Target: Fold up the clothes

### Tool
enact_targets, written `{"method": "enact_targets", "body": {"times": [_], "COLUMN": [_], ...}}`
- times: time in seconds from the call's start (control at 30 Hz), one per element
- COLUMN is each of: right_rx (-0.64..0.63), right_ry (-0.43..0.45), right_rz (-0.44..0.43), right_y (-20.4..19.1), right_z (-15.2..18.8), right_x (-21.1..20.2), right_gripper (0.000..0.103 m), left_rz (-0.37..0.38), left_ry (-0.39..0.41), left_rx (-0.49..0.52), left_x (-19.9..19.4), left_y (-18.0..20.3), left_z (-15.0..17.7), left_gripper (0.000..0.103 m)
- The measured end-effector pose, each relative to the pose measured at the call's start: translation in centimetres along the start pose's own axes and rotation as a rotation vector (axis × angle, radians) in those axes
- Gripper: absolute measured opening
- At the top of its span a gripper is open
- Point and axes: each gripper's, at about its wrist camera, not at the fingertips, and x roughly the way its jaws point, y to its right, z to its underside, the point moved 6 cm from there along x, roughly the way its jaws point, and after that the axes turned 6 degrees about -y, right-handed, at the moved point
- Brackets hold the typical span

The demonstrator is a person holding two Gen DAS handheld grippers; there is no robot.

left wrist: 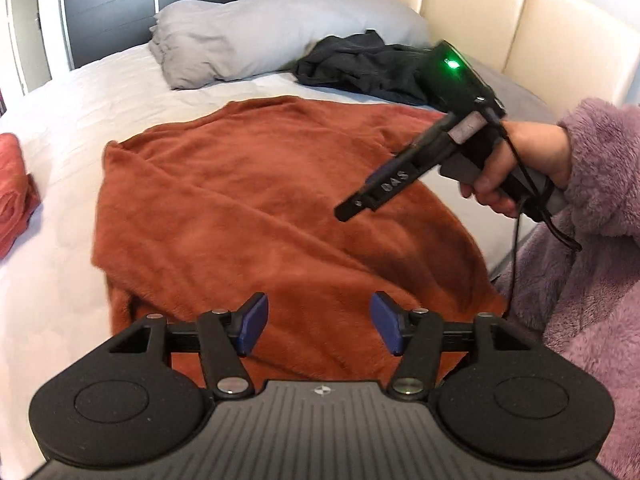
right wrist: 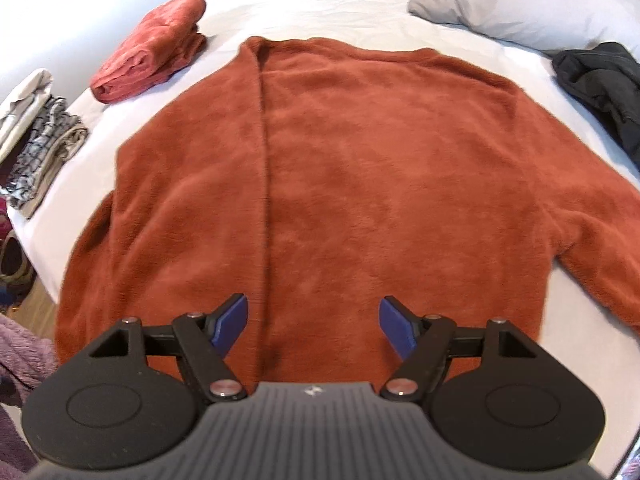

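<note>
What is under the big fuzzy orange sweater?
The rust-orange fleece sweater lies spread on the white bedsheet, which shows all around it. Anything else beneath is covered.

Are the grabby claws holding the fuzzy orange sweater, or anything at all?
No. Both the left gripper and the right gripper are open and empty, above the orange sweater lying flat on the bed.
</note>
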Motion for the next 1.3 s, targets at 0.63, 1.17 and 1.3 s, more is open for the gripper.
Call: {"method": "enact_targets", "body": {"times": [0.63, 1.17, 1.3], "right_rx": [-0.442, -0.387, -0.35], "right_ry": [-0.045, -0.105, -0.151], "right_rz": [-0.103, 0.086, 0.065], "right_y": [-15.9, -10.5, -9.2], "right_z": [2.4, -0.5, 0.1], "right_x": [4.4, 5.2, 6.0], "right_gripper": [0.075, 0.018, 0.018], "left_rz": [-0.3, -0.354, -0.305], "left_ry": [-0.004, 0.037, 0.048], "left_rx": [-0.068, -0.456, -0.599], "left_x": [9.0, 8.6, 8.0], "left_y": [-15.9, -24.1, -26.2], "left_z": [1.2, 5.0, 6.2], "left_gripper": [0.055, 0.0, 0.0]}}
